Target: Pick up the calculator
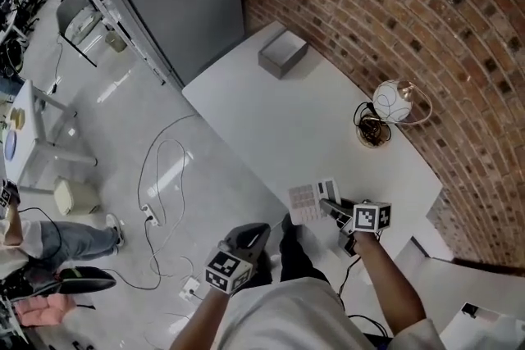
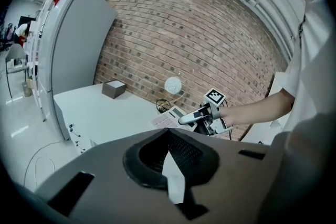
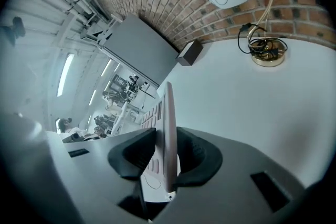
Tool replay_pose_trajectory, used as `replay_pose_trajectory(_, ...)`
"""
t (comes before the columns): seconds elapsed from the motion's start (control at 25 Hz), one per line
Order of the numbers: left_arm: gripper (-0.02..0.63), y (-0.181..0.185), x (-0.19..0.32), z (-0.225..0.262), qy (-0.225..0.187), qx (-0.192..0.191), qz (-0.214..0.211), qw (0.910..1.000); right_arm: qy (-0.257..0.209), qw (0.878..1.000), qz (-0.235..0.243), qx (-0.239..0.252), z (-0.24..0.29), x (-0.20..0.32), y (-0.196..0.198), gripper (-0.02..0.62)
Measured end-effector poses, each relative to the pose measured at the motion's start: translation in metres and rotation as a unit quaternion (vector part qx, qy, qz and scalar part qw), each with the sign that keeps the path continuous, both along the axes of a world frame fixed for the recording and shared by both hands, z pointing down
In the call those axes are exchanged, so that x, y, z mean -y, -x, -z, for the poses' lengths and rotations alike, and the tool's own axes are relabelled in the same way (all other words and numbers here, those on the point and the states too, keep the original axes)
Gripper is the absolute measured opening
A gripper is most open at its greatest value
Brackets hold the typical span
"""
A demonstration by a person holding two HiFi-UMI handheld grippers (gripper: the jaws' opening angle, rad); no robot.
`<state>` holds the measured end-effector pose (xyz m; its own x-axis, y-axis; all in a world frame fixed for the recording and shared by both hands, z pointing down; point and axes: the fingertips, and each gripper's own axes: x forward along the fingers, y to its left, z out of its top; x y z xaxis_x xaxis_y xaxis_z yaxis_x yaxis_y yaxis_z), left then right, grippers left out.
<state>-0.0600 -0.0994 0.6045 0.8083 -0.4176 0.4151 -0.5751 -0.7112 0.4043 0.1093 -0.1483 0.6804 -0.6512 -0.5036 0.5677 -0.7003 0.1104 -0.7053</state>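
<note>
The calculator [image 1: 310, 201], a flat pale slab with rows of keys, hangs clear of the white table [image 1: 287, 119] near its front edge. My right gripper [image 1: 328, 207] is shut on its near end. In the right gripper view the calculator [image 3: 169, 128] stands edge-on between the two dark pads, with the right gripper [image 3: 167, 157] clamped on both faces. The left gripper view shows the calculator [image 2: 169, 115] and the right gripper [image 2: 191, 119] from the side. My left gripper [image 1: 250, 235] hangs off the table's edge over the floor, with its jaws together and nothing in them [image 2: 169, 136].
A grey box [image 1: 283, 53] sits at the table's far corner. A globe lamp [image 1: 392, 101] with a brass base and coiled cable [image 1: 372, 131] stands by the brick wall [image 1: 426, 4]. Cables [image 1: 160, 176] and a power strip [image 1: 149, 217] lie on the floor to the left.
</note>
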Motion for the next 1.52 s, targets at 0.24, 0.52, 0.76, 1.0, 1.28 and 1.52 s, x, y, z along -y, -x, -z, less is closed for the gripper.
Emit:
replay_pose_trajectory(0.24, 0.012, 0.015, -0.038, 0.009, -0.009, -0.011, -0.031, 0.9994, -0.006, 0.997, -0.065, 0.039, 0.033, -0.062, 0.016, 0.132)
replay_pose_trajectory(0.52, 0.012, 0.017, -0.089, 0.033, -0.015, -0.019, -0.080, 0.9965, -0.020, 0.989, -0.133, 0.064, 0.072, -0.131, 0.017, 0.132)
replay_pose_trajectory(0.76, 0.012, 0.005, -0.120, 0.049, -0.025, -0.025, -0.101, 0.9943, -0.035, 0.981, -0.178, 0.067, 0.095, -0.176, -0.003, 0.132)
replay_pose_trajectory(1.0, 0.012, -0.022, -0.146, 0.065, -0.030, -0.036, -0.090, 0.9948, -0.047, 0.974, -0.204, 0.081, 0.109, -0.210, -0.034, 0.132)
replay_pose_trajectory(1.28, 0.012, -0.049, -0.174, 0.080, -0.039, -0.035, -0.073, 0.9959, -0.052, 0.973, -0.211, 0.082, 0.120, -0.244, -0.066, 0.132)
replay_pose_trajectory(1.52, 0.012, -0.065, -0.191, 0.092, -0.044, -0.048, -0.059, 0.9962, -0.073, 0.967, -0.224, 0.101, 0.135, -0.262, -0.088, 0.132)
